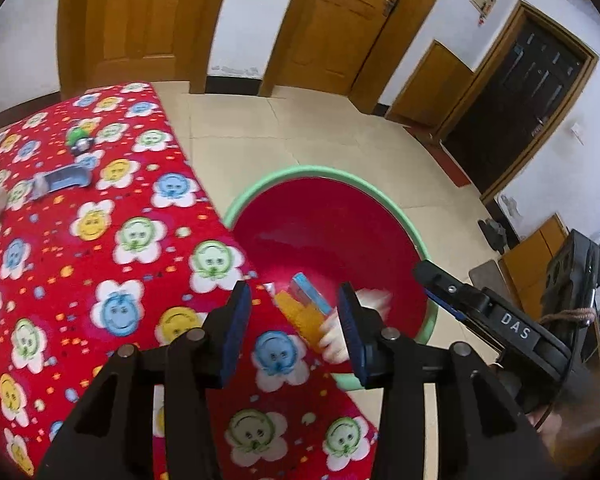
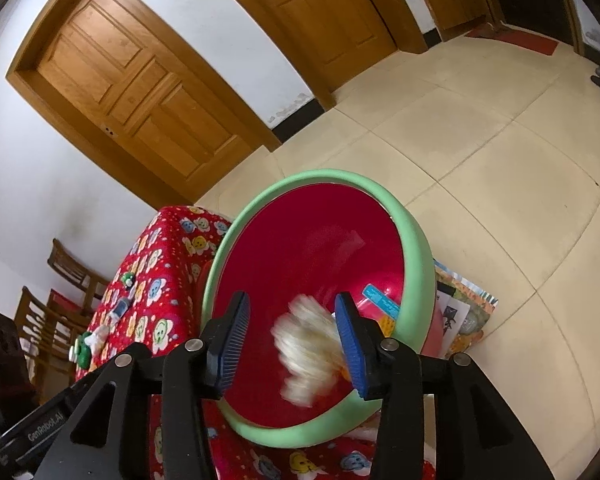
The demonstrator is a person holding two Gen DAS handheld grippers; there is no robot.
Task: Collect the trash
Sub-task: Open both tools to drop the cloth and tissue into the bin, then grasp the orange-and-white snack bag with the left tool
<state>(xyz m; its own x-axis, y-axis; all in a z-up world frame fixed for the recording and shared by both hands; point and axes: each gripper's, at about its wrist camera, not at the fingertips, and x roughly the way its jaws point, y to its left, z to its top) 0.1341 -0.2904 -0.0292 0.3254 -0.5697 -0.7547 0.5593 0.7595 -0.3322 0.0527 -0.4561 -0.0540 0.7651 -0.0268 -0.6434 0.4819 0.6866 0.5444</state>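
Both grippers, left and right, were apart; white tissue dropped into the red basin; table trash at upper left remained.

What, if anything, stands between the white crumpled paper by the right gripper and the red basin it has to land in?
Nothing visible does: the blurred white paper hangs directly over the red basin, between the right gripper's parted fingers.

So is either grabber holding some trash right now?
No. The left gripper and right gripper both stand open, gripping nothing. A blurred white wad is loose between the right pads, over the red basin.
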